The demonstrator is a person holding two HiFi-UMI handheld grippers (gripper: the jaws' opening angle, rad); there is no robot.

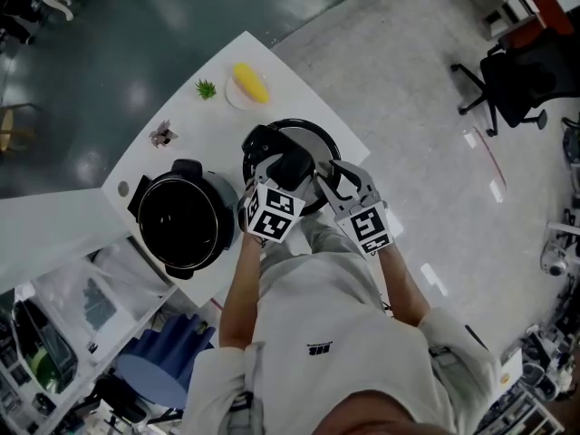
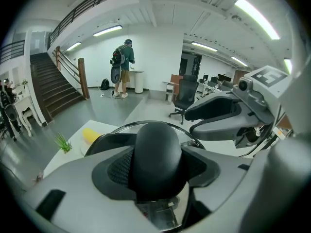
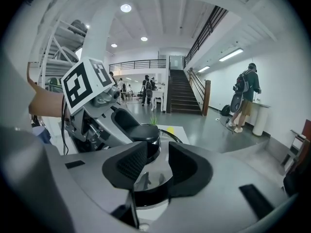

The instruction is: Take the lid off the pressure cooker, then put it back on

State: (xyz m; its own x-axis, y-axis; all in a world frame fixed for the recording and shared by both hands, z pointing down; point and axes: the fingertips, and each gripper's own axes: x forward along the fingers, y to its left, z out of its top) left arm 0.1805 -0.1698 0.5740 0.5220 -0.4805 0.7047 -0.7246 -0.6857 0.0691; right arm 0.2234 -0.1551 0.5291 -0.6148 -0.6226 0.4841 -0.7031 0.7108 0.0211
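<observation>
Right gripper view reveals right fingers (image 3: pixel 131 161) pinching lid rim (image 3: pixel 150 193); left fingers (image 2: pixel 116 168) clamp knob (image 2: pixel 158 154).

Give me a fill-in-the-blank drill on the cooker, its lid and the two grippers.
1. The left gripper is shut on the lid's black ____.
2. The right gripper is shut on the same lid's rim, so ____ grippers hold it.
3. The cooker pot stands ____, with nothing covering it.

Missing words: knob; both; open.
</observation>
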